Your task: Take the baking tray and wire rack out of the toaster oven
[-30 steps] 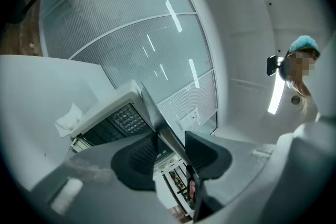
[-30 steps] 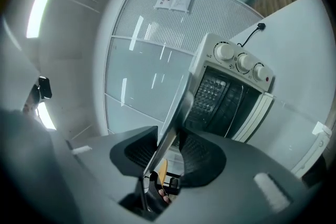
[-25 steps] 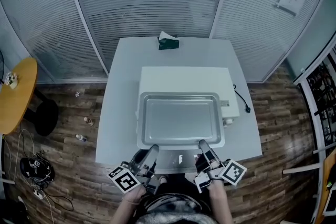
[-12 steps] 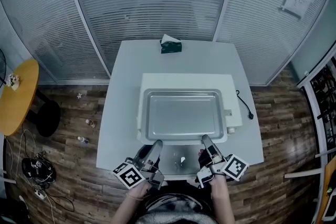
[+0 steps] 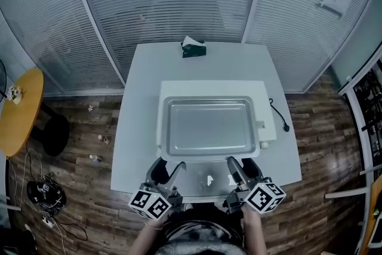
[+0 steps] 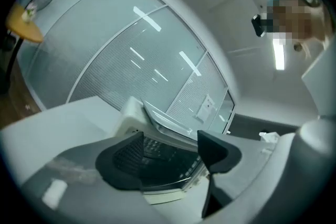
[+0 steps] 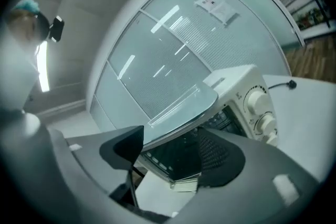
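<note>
The silver baking tray (image 5: 209, 125) lies flat on top of the white toaster oven (image 5: 265, 122), whose glass door (image 5: 209, 179) hangs open toward me. My left gripper (image 5: 168, 170) and right gripper (image 5: 242, 168) hover just short of the tray's front rim, a little apart from it. Both sets of jaws are opening, with nothing between them. In the left gripper view the left gripper (image 6: 168, 139) faces the tray's edge (image 6: 163, 118) and the dark oven cavity (image 6: 157, 152). The right gripper (image 7: 170, 134) looks under the tray (image 7: 181, 113) into that cavity.
The oven stands on a pale table (image 5: 134, 128). A green tissue box (image 5: 194, 49) sits at its far edge and a power cord (image 5: 279, 116) lies to the right. The oven's knobs (image 7: 260, 107) face me. An orange round table (image 5: 18, 110) and dark stool (image 5: 51, 131) stand at left.
Both grippers have let go of the tray's front rim, their jaws have spread, and they have drawn back slightly toward me. The tray stays on the oven top.
</note>
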